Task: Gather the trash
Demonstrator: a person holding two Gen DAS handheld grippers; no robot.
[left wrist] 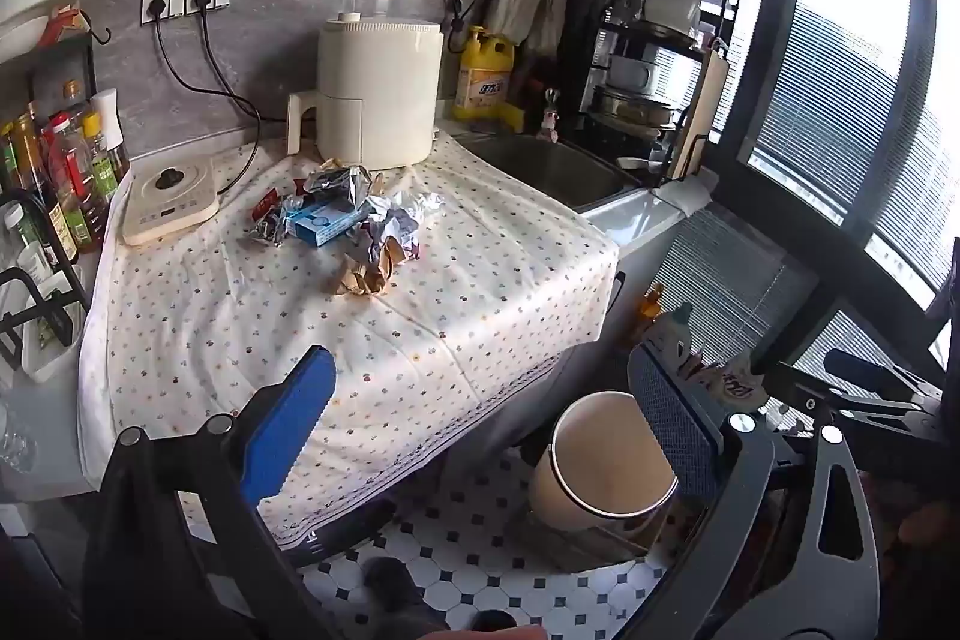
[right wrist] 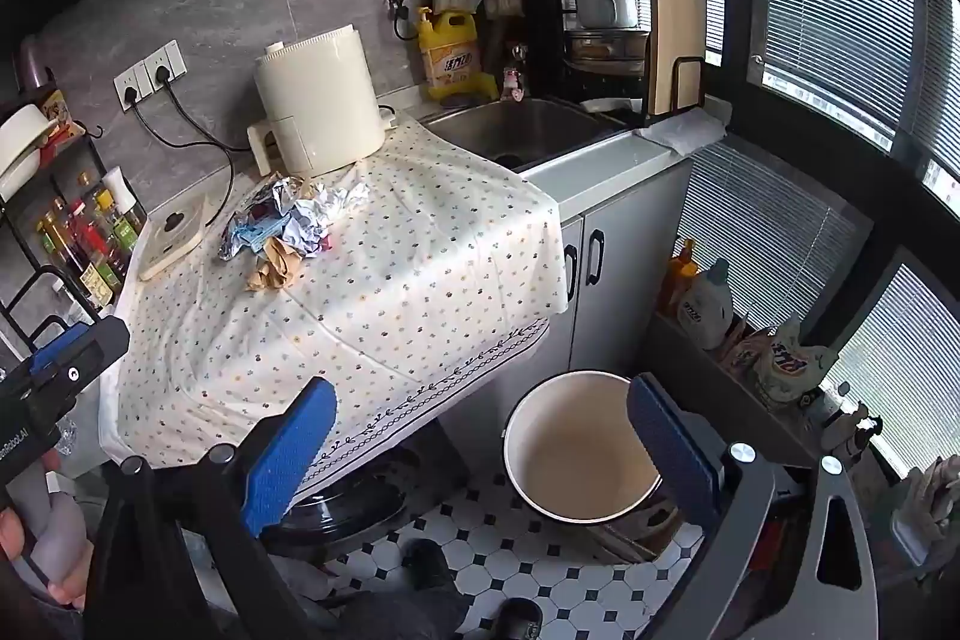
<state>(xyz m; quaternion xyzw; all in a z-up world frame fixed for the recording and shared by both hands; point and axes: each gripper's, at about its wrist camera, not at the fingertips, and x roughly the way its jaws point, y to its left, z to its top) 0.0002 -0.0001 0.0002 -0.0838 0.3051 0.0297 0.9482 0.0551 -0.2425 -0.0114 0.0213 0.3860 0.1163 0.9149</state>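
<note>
A pile of trash (left wrist: 348, 226) lies on the flowered cloth: a blue box (left wrist: 327, 220), foil wrappers (left wrist: 336, 178), crumpled white paper (left wrist: 393, 220) and crumpled brown paper (left wrist: 363, 274). The pile also shows in the right wrist view (right wrist: 288, 232). A beige open trash bin (left wrist: 600, 460) stands on the floor to the right of the counter, also in the right wrist view (right wrist: 576, 448). My left gripper (left wrist: 486, 430) is open and empty, held off the counter's front edge. My right gripper (right wrist: 480, 448) is open and empty, near the bin.
A cream air fryer (left wrist: 378, 94), an induction plate (left wrist: 171, 199) and sauce bottles (left wrist: 66, 172) stand at the back and left. A sink (left wrist: 546, 166) and dish rack (left wrist: 654, 58) are at the right. Detergent bottles (right wrist: 708, 304) sit by the window. The floor is tiled.
</note>
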